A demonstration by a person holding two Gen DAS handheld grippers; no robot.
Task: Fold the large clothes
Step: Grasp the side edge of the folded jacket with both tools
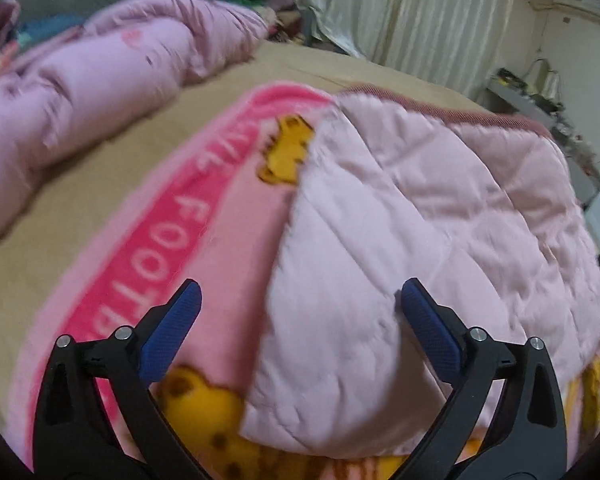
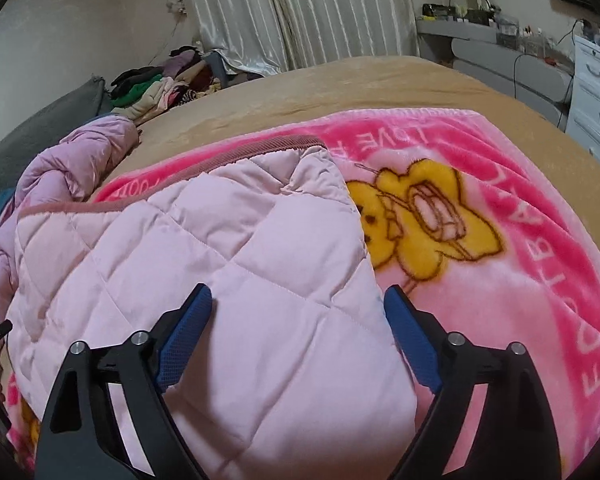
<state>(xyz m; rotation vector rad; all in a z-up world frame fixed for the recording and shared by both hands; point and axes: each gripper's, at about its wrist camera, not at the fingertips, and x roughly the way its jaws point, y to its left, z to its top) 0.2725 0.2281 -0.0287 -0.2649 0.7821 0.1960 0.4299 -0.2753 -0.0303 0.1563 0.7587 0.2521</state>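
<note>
A pale pink quilted garment (image 1: 380,220) (image 2: 220,240) lies spread on a pink blanket (image 1: 236,220) (image 2: 500,280) printed with yellow cartoon figures and white letters. My left gripper (image 1: 300,284) hovers open over the garment's left edge, its blue pads (image 1: 172,336) wide apart and gripping nothing. Above the garment's right edge my right gripper (image 2: 298,290) is open too; the quilted cloth lies under and between its fingers, and the pads (image 2: 412,344) do not press on it. A darker pink ribbed hem runs along the garment's far side.
The blanket rests on a bed with a tan sheet (image 1: 80,200) (image 2: 340,88). A bunched purple duvet (image 1: 100,80) (image 2: 80,152) lies along the left. Piled clothes (image 2: 160,80) sit at the far corner, with curtains behind. White drawers (image 2: 592,92) and a grey shelf stand on the right.
</note>
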